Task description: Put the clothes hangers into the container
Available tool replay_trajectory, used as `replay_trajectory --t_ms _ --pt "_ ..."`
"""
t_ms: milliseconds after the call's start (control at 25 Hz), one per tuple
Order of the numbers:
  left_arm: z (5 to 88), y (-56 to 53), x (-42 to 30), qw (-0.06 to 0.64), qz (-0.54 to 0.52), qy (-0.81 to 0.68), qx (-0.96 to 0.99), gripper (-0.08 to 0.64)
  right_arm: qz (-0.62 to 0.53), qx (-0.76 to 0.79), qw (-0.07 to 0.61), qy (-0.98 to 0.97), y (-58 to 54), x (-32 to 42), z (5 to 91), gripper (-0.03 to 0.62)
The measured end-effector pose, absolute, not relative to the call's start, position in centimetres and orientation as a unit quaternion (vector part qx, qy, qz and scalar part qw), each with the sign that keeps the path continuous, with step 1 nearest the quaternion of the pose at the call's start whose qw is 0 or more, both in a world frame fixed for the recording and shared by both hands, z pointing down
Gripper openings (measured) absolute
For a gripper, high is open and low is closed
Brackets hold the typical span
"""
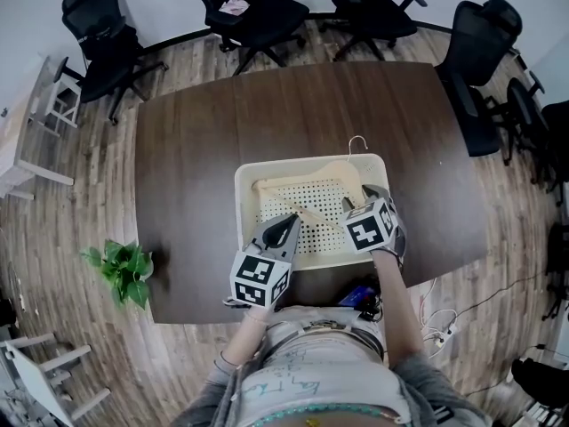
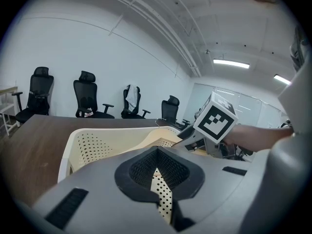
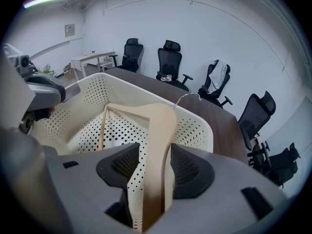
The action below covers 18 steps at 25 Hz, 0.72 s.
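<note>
Hanger [image 3: 161, 121] stands between the right gripper's [image 3: 156, 151] parted fingers inside the container [image 3: 192, 126]; left gripper [image 2: 156, 154] fingers closed, empty.

Black office chairs [image 1: 253, 12] surround a dark wooden table [image 1: 196, 194].

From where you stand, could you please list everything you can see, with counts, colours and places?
table: one, dark brown, mid-room.
basket: one, cream, on the table's near side.
hanger: one, pale wood, inside the basket, hook at its far rim.
office chairs: at least five, black, around the table.
plant: one, green, floor left of the table.
left gripper: one, grey, over the basket, jaws together, empty.
right gripper: one, grey, jaws open around the hanger.
</note>
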<state>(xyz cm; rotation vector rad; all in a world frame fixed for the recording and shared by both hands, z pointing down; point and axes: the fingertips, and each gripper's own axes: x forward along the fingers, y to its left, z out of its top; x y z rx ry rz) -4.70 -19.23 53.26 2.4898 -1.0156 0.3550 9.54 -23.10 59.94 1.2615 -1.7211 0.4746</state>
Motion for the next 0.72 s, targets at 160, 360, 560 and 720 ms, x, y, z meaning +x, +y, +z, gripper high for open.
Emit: replay_trajectory --t_ms 160,360,560,720 --pt "53.27 -19.15 -4.66 0.213 0.126 -0.365 0.898 0.011 0.192 0.515 0.451 -0.703 -22.92 9.62 59.68 0.202" --pt "53.21 -19.19 -4.72 0.211 0.128 -0.365 0.898 0.011 0.185 0.518 0.450 -0.704 -22.83 9.68 59.40 0.212" --pt "53.27 -19.08 -4.74 0.207 0.130 -0.365 0.898 0.011 0.174 0.523 0.458 -0.698 -22.69 10.19 59.26 0.218" --pt "53.45 -19.10 -4.70 0.205 0.134 -0.365 0.898 0.011 0.181 0.529 0.435 -0.706 -22.67 10.37 58.93 0.221"
